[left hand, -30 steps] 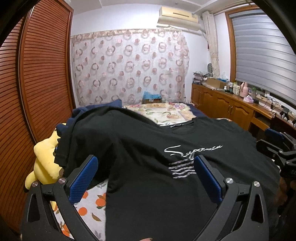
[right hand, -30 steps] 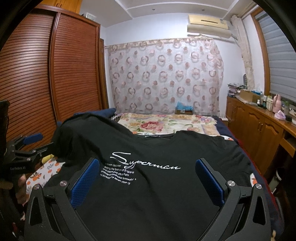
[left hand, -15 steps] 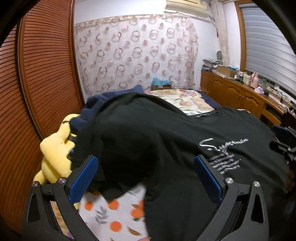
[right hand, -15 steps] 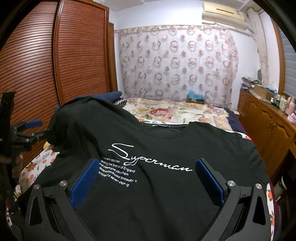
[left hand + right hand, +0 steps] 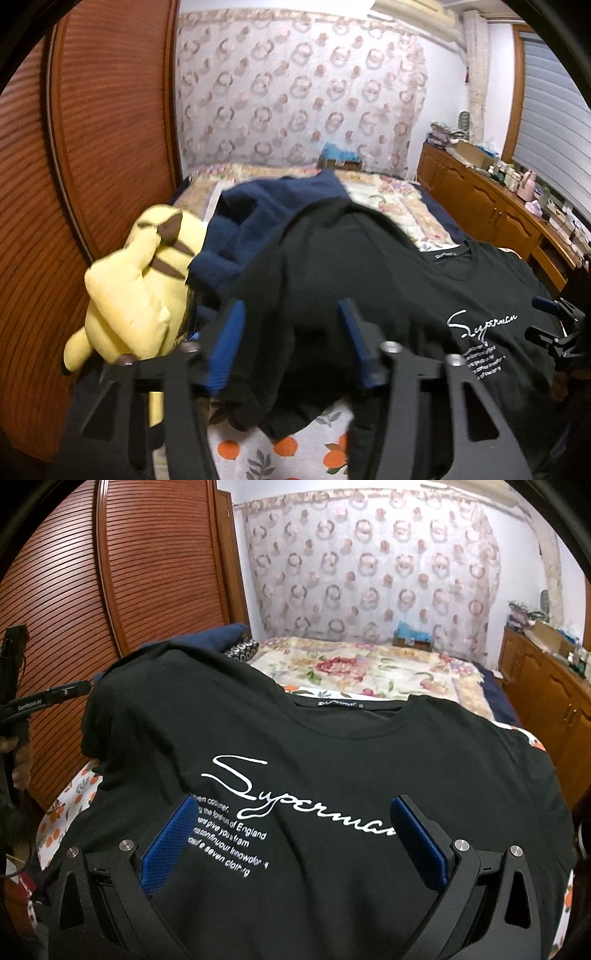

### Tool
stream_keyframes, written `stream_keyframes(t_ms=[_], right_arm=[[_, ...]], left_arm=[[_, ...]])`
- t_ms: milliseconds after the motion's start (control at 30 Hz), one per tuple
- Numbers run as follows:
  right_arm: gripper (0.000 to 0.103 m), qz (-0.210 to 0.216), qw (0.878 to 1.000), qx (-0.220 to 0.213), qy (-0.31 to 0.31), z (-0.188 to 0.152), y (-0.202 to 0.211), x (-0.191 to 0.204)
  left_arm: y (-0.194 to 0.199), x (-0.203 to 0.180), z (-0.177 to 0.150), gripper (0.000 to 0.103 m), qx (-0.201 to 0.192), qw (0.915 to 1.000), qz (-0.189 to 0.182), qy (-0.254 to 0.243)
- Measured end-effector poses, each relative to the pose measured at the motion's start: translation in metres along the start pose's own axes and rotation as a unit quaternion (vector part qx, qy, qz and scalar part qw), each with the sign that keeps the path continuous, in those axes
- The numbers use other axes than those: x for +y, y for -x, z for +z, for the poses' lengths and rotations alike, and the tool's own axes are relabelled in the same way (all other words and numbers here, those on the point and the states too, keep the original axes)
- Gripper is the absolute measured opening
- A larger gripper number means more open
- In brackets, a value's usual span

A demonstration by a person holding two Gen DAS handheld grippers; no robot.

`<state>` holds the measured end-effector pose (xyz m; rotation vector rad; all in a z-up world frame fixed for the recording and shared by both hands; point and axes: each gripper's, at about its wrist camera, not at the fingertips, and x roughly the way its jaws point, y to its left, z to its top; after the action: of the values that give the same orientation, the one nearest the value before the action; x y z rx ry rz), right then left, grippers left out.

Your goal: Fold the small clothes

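A black T-shirt (image 5: 406, 295) (image 5: 332, 746) with white "Superman" print lies front up on the bed. In the left wrist view my left gripper (image 5: 290, 345) is at the shirt's left sleeve side. Its jaws are closing, with a bunched fold of black cloth between the blue pads (image 5: 225, 347). My right gripper (image 5: 295, 830) hovers open just over the chest print, its pads wide apart on either side of the lettering. The right gripper (image 5: 554, 332) also shows at the right edge of the left wrist view.
A yellow plush toy (image 5: 136, 288) and a navy garment (image 5: 258, 221) lie by the shirt's left shoulder. The bed has an orange-print sheet (image 5: 280, 446) and a floral cover (image 5: 354, 668). A brown louvred wardrobe (image 5: 147, 572) stands left, wooden cabinets (image 5: 491, 210) right.
Both grippers have slid leftward across the shirt. The left one reached the sleeve edge beside the plush toy, and its jaws have narrowed around black cloth. The right jaws stay wide.
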<state>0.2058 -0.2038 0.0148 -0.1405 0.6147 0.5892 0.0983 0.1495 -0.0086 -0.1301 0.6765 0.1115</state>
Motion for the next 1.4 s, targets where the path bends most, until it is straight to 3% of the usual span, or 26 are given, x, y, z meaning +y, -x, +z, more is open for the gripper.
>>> stream_keyframes(t_ms=[367, 633, 767, 933, 1033, 1167, 1300, 1400], right_arm=[[0.103, 0.003, 0.999, 0.041, 0.004, 0.038, -0.044, -0.015], [0.103, 0.011, 0.999, 0.042, 0.014, 0.036, -0.054, -0.009], [0.103, 0.01, 0.999, 0.04, 0.019, 0.033, -0.051, -0.013], [0.103, 0.002, 0.999, 0.036, 0.016, 0.027, -0.05, -0.018], [0.103, 0.002, 0.999, 0.038, 0.008, 0.023, -0.051, -0.018], [0.103, -0.002, 0.999, 0.03, 0.011, 0.026, -0.043, -0.016], [0.103, -0.014, 1.0, 0.017, 0.007, 0.028, -0.034, -0.018], [0.103, -0.023, 1.0, 0.007, 0.0, 0.025, -0.023, -0.02]], left_arm=[[-0.02, 0.024, -0.015, 0.045, 0.052, 0.9979, 0.037, -0.004], [-0.023, 0.026, -0.011, 0.045, 0.06, 0.9968, 0.039, -0.037], [-0.015, 0.027, -0.01, 0.007, 0.059, 0.997, 0.037, -0.034], [0.004, 0.029, -0.007, 0.004, 0.048, 0.9981, 0.025, -0.03], [0.017, 0.024, 0.001, 0.004, 0.038, 0.9991, -0.003, -0.019], [0.036, -0.002, 0.022, 0.004, 0.014, 0.9981, -0.045, -0.04], [0.036, -0.034, 0.05, 0.004, 0.003, 0.9926, -0.108, -0.055], [0.026, -0.072, 0.071, 0.004, 0.003, 0.9836, -0.163, -0.077]])
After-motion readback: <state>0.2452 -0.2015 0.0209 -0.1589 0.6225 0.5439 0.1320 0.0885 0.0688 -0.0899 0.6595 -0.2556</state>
